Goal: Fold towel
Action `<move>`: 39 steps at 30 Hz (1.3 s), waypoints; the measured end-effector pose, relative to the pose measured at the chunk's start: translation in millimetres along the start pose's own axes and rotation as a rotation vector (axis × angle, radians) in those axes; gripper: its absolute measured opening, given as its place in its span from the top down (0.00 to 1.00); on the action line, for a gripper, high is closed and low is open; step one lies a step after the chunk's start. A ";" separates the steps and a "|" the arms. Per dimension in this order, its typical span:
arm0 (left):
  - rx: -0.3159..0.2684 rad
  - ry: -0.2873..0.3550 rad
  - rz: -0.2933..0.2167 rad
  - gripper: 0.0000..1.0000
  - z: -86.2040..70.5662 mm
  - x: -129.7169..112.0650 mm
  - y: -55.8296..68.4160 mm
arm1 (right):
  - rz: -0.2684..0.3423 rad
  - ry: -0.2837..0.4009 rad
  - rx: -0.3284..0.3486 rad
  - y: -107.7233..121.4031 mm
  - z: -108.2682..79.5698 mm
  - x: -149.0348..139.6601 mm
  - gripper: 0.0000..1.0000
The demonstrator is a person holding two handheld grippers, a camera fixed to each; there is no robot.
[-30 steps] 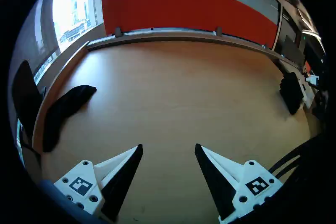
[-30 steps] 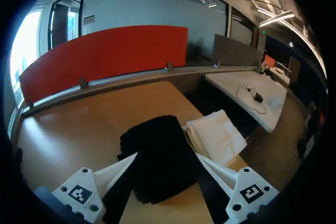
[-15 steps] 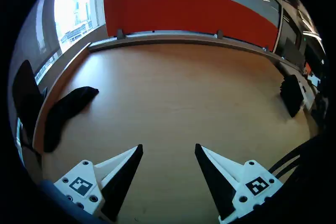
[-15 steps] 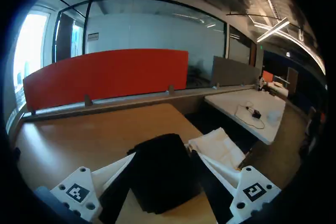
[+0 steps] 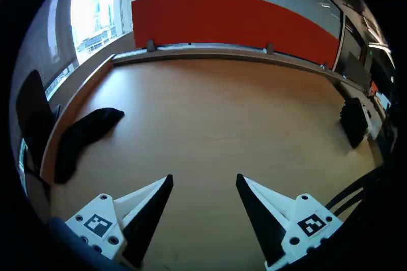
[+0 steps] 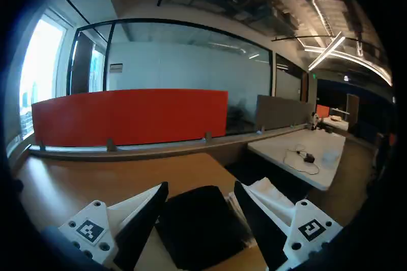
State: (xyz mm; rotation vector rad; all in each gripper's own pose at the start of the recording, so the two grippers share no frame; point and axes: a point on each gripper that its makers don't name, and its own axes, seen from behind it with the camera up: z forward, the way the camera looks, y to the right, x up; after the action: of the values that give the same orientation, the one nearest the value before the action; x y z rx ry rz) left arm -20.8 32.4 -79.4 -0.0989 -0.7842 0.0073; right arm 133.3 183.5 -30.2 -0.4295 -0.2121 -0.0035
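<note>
In the left gripper view, a loose black towel [image 5: 84,136] lies crumpled near the left edge of the wooden desk [image 5: 219,113]. A folded black stack [image 5: 353,121] sits at the desk's far right edge. My left gripper [image 5: 203,189] hovers open over bare wood, well apart from both. In the right gripper view, my right gripper [image 6: 199,200] is open, tilted up, with the folded black towels [image 6: 201,225] on the desk below its fingers, not gripped. A folded white pile [image 6: 272,202] lies just right of the black one.
An orange divider panel [image 5: 234,19] runs along the desk's back edge. Windows line the left side. A dark chair back [image 5: 30,113] stands off the left edge. A white desk [image 6: 300,156] with a cable and small objects stands to the right across a gap.
The right gripper has risen and tilted upward, so the black stack has dropped lower in its view. The left gripper has shifted only slightly; the towels have not moved.
</note>
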 end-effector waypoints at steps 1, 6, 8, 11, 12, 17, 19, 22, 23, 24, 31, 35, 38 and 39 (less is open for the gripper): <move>0.001 0.001 0.000 0.08 -0.2 0.1 -0.4 | -0.001 0.011 -0.002 0.5 -1.0 2.3 0.00; 0.002 0.009 -0.002 0.08 -1.0 2.1 -1.6 | -0.002 0.043 0.007 -1.4 -4.7 11.2 0.00; 0.002 0.013 -0.004 0.08 -1.2 3.6 -1.8 | -0.004 0.051 0.020 -5.0 -5.7 14.9 0.00; 0.004 0.023 -0.005 0.08 -1.5 7.2 -2.6 | -0.009 0.064 0.048 -12.8 -7.4 20.2 0.00; 0.005 0.027 -0.005 0.08 -1.7 8.7 -3.1 | -0.011 0.067 0.058 -15.9 -8.1 21.8 0.00; 0.012 0.056 -0.006 0.08 -3.7 17.7 -6.5 | -0.016 0.085 0.136 -39.3 -13.6 30.6 0.00; 0.015 0.068 -0.008 0.08 -4.8 21.1 -7.9 | -0.017 0.092 0.173 -50.5 -16.3 33.5 0.00; 0.022 0.085 -0.013 0.08 -6.3 25.7 -10.3 | -0.018 0.100 0.218 -65.8 -19.9 37.2 0.00; 0.024 0.089 -0.015 0.08 -6.7 27.0 -11.2 | -0.017 0.102 0.230 -70.3 -20.9 38.4 0.00; 0.026 0.093 -0.016 0.08 -7.0 28.1 -12.0 | -0.017 0.104 0.240 -74.8 -21.9 39.8 0.00; 0.036 0.121 -0.020 0.08 -8.7 35.9 -15.9 | -0.015 0.117 0.322 -109.2 -31.6 50.1 0.00; 0.041 0.141 -0.023 0.08 -10.3 42.1 -17.6 | -0.020 0.117 0.354 -125.6 -35.3 54.1 0.00; 0.051 0.170 -0.030 0.08 -13.2 50.7 -21.0 | -0.022 0.113 0.374 -136.1 -37.7 55.2 0.00; 0.055 0.181 -0.033 0.08 -14.4 54.1 -22.3 | -0.022 0.112 0.379 -139.2 -38.5 55.3 0.00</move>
State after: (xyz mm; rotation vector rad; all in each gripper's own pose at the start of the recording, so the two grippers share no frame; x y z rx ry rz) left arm 27.0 11.3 -49.4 -0.0341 -0.6044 -0.0109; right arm 188.5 43.2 4.4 -0.0486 -0.1032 -0.0086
